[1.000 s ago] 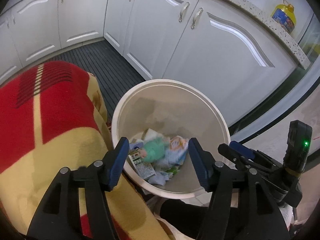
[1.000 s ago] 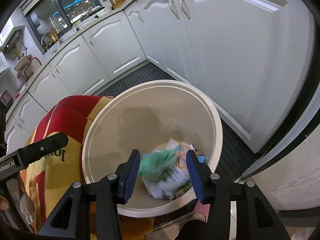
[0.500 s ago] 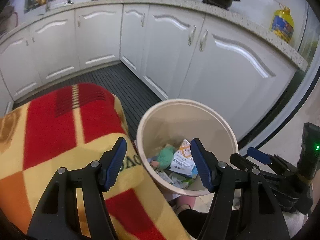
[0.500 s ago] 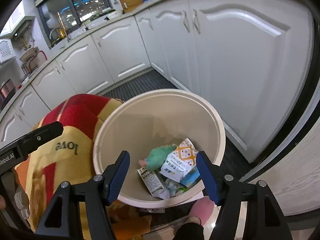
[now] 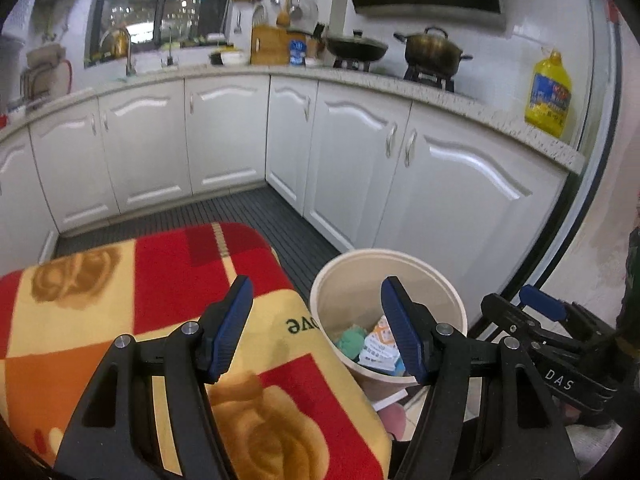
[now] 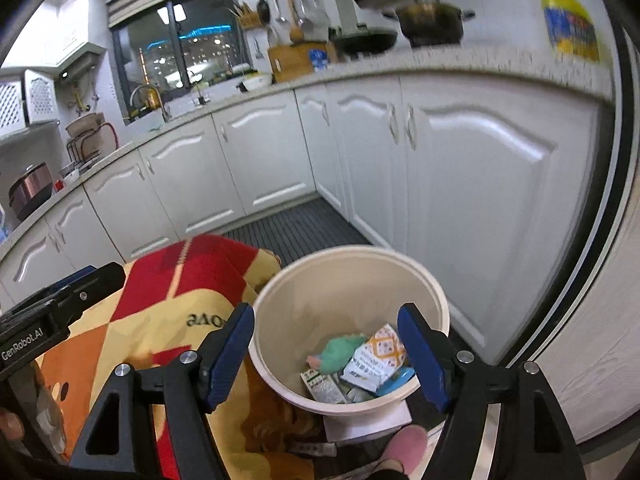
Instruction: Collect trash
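Both tools are spread wide and holding nothing. The left tool hangs over the edge of a red and yellow blanket, and the right tool sits right above the bin.

The bin is cream coloured, on the floor just beside the blanket, at about 5 o'clock in the left view and 6 o'clock in the right. The trash is down in the bottom: a green crumpled thing, a white and orange packet touching it, and a small printed carton. The right tool's blue pads cut off the sides of the pile, so I can't say what else is in there. Something white and flat pokes out from under the bin, mostly hidden. A pink slipper toe is at the bottom edge.

Further back there are white cabinets, then the counter with a pot and a yellow oil bottle at 2 o'clock, blurry in the right view.
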The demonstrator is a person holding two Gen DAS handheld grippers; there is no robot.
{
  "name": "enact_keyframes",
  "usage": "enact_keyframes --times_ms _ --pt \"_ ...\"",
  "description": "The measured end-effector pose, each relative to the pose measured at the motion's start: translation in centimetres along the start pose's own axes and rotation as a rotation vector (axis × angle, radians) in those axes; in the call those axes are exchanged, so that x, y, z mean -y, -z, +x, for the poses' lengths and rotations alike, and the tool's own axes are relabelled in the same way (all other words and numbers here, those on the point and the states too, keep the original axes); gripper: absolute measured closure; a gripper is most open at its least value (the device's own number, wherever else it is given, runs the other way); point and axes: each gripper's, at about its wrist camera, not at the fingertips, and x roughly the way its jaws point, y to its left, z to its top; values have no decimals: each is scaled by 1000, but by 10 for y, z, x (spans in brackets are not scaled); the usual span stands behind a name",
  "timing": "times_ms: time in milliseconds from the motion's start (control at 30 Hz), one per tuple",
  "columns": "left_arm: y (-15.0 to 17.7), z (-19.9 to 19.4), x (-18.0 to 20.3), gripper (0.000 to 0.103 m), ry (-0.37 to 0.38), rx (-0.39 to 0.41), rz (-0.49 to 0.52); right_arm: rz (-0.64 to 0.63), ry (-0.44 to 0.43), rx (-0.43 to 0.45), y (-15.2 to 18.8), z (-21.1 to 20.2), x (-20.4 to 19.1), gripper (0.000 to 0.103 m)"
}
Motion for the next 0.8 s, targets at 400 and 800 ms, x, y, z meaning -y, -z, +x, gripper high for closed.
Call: enact_keyframes --times_ms 400,800 --pt "3 -67 -8 18 0 114 9 -36 -8 165 -13 -67 -41 7" --pt "5 -98 -18 18 -23 168 -8 -80 36 251 -9 -104 -60 2"
